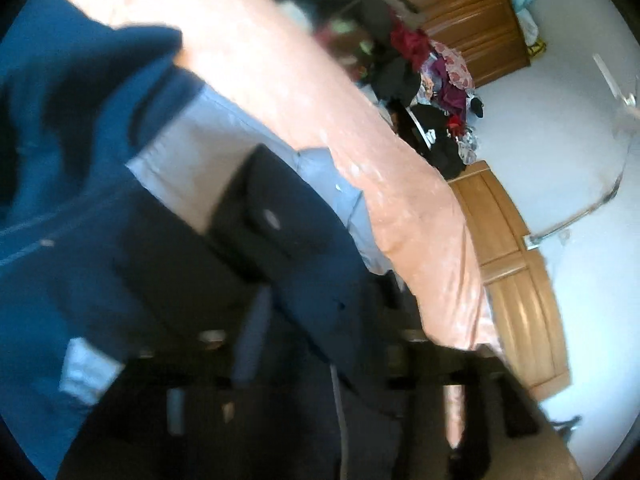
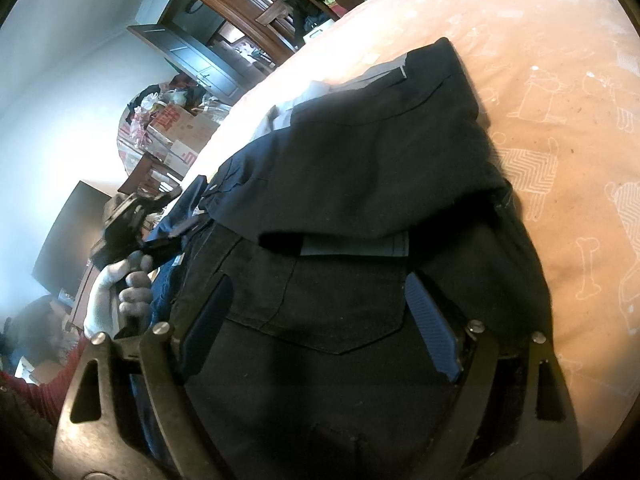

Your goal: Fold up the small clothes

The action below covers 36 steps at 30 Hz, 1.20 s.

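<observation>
A dark navy garment (image 2: 360,168) with a back pocket lies folded over on the peach bed sheet (image 2: 560,80); grey lining shows at its fold. My right gripper (image 2: 320,320) is open, its blue pads (image 2: 432,328) spread either side of the pocket, close over the cloth. At the garment's left edge a gloved hand (image 2: 104,300) holds my left gripper (image 2: 168,220), which looks shut on the blue cloth edge. The left wrist view is blurred: the navy garment (image 1: 100,220) fills it, draped across my left gripper (image 1: 304,320), whose fingertips are hidden.
A heap of mixed clothes (image 1: 420,92) sits beyond the bed, in front of a wooden wardrobe (image 1: 460,12). A wooden bed board (image 1: 520,280) runs along the bed edge. Cardboard boxes (image 2: 180,132) and a dark screen (image 2: 68,236) stand to the left.
</observation>
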### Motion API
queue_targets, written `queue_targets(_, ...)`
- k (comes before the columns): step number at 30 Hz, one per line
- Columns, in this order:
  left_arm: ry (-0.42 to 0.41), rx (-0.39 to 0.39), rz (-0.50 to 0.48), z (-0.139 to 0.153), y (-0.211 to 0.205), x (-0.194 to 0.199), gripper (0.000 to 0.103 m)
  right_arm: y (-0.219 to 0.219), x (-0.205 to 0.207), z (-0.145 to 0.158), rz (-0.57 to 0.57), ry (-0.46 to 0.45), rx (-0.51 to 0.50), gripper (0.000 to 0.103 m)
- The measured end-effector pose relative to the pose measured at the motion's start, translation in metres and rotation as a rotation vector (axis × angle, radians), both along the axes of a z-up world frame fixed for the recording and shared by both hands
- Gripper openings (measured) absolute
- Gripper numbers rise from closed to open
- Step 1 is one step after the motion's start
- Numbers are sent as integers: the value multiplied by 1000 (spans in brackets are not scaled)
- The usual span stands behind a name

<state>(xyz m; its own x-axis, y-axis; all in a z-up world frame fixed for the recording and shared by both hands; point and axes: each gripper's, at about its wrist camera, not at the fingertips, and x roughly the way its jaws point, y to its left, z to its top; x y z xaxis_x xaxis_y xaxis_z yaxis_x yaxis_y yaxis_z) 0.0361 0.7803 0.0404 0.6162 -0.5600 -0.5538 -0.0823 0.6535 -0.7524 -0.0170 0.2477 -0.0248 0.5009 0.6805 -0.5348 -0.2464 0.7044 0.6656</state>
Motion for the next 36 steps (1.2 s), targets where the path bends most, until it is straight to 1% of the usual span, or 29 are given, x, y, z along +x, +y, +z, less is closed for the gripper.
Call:
queue_targets(1, 28, 9, 13, -5, 0, 6, 61, 0, 0, 0, 0, 0, 0, 87)
queue_targets(2, 37, 7, 27, -7, 2, 10, 61, 0, 0, 0, 0, -1, 1, 87)
queue_targets(5, 40, 5, 57, -6, 0, 16, 61, 0, 0, 0, -1, -1, 1, 87)
queue_targets(7, 41, 17, 54, -7, -5, 20, 61, 0, -1, 0, 0, -1, 1, 87)
queue_targets(11, 42, 74, 44, -7, -18, 38, 61, 0, -1, 0, -1, -1, 0, 87)
queue_targets(12, 35, 101, 43, -8, -21, 42, 58, 0, -1, 0, -1, -1, -1, 87)
queue_targets(13, 31, 122, 40, -8, -25, 46, 45, 0, -1, 0, 0, -1, -1, 87)
queue_targets(14, 39, 132, 40, -10, -25, 49, 6, 0, -1, 0, 0, -1, -1, 87)
queue_targets(15, 34, 119, 51, -10, -23, 48, 6, 0, -1, 0, 0, -1, -1, 87)
queue_targets(16, 12, 121, 50, -5, -25, 45, 6, 0, -1, 0, 0, -2, -2, 87)
queue_targets(18, -65, 138, 46, 15, -25, 33, 6, 1, -2, 1, -1, -2, -4, 87)
queue_targets(20, -151, 169, 81, 41, -14, 10, 7, 0, -2, 1, 0, -4, -2, 87)
queue_targets(21, -162, 177, 104, 45, -6, 3, 7, 0, -2, 1, 0, -5, -1, 87)
queue_targets(23, -132, 188, 129, 40, 12, 0, 7, 1, -3, 2, 0, -7, 2, 87)
queue_targets(25, -59, 211, 154, 21, 28, 2, 7, 2, -3, 2, -1, -8, 4, 87)
queue_targets(26, -40, 222, 154, 14, 30, 3, 8, 2, -3, 2, -1, -9, 4, 87)
queue_targets(28, 4, 200, 138, -5, 32, 4, 7, 1, -3, 4, -15, 3, -1, 85)
queue_targets(30, 10, 164, 131, -14, 33, 0, 7, -2, -1, 19, -44, 39, -6, 85)
queue_targets(31, 5, 162, 120, -14, 32, -1, 7, -7, -1, 28, -58, 15, 10, 85)
queue_targets(32, 1, 168, 113, -14, 31, -3, 7, -17, 1, 45, -100, -33, 5, 85)
queue_targets(34, -1, 177, 101, -14, 27, -4, 7, -31, 7, 60, -157, -79, -8, 85)
queue_targets(35, 0, 177, 101, -14, 28, -5, 7, -40, 14, 63, -198, -83, -19, 86)
queue_targets(36, 1, 175, 103, -15, 29, -6, 7, -46, 26, 59, -224, -48, -35, 86)
